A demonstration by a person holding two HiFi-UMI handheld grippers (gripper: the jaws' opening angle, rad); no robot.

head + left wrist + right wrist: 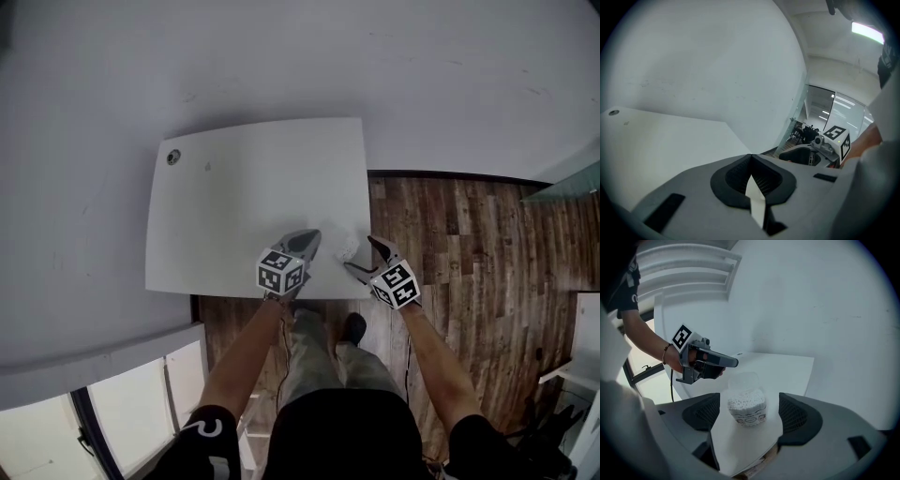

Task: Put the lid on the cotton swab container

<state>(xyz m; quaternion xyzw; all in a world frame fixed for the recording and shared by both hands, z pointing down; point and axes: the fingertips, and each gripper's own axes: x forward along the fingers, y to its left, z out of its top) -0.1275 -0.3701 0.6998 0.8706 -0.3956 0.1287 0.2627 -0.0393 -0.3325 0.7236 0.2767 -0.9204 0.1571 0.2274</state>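
R gripper (749, 414) jaws released, wide apart, pads clear of the cotton swab container (747, 401). It stands between them at the surface's (234, 187) 5 o'clock corner. Lid (742, 379) looks seated, but it's clear so not certain. L gripper (751, 165) jaws clenched, empty. Back R out toward 6 w/o clipping it, then check lid is flush.
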